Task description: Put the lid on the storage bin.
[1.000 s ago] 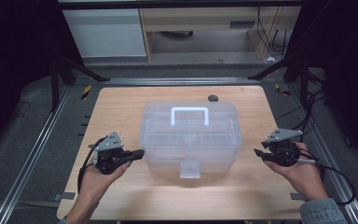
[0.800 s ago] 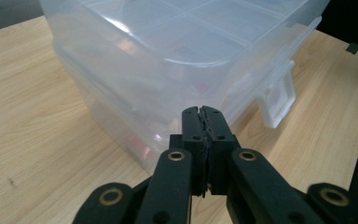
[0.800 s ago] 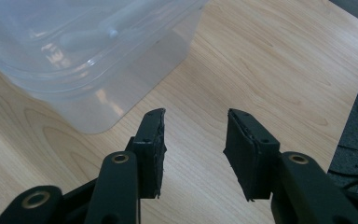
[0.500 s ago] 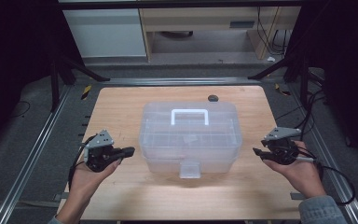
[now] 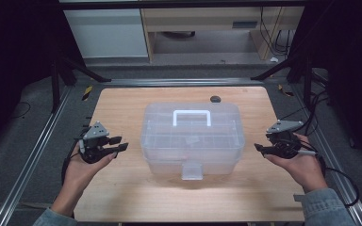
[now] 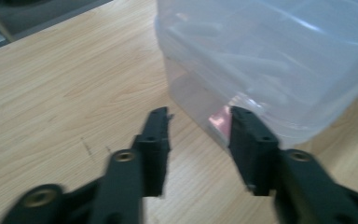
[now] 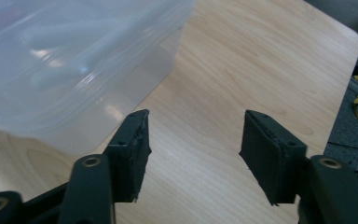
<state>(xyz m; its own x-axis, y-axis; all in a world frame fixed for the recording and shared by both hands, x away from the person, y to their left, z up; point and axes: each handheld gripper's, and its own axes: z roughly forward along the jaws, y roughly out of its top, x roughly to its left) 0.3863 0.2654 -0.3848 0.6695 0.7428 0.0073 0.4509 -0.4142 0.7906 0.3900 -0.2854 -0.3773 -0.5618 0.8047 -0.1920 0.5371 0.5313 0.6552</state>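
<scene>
High view, left to right. Left hand point(image 5: 82, 165) comes up from lower left of frame, palm up, holding the left claw point(image 5: 118, 143) at mid-left, over the left edge of the wooden surface point(image 5: 122, 108). Its jaws point right toward the box, w/ a clear gap between them & nothing in it. Left gripper view agrees: jaws parted, bare wood between, box corner just beyond the right jaw, not touching.

Centre of frame: clear plastic box point(image 5: 192, 136) w/ white handle point(image 5: 192, 117) on the lid, lid down, a latch tab point(image 5: 191, 170) hanging at the near side. Faint compartments show thru the lid; contents too blurred to tell. Sits on the surface, well apart from both claws.

Upper centre-right, beyond the box: small dark round object point(image 5: 215, 99) on the wood near the far edge; can't tell what it is.

Right of frame: right hand point(image 5: 299, 162) enters from lower right, palm up, w/ right claw point(image 5: 260, 149) at mid-right, jaws pointing left at the box. Right gripper view: jaws spread wide, empty, wood between them, box side at upper left of that view, apart from the jaws.
</scene>
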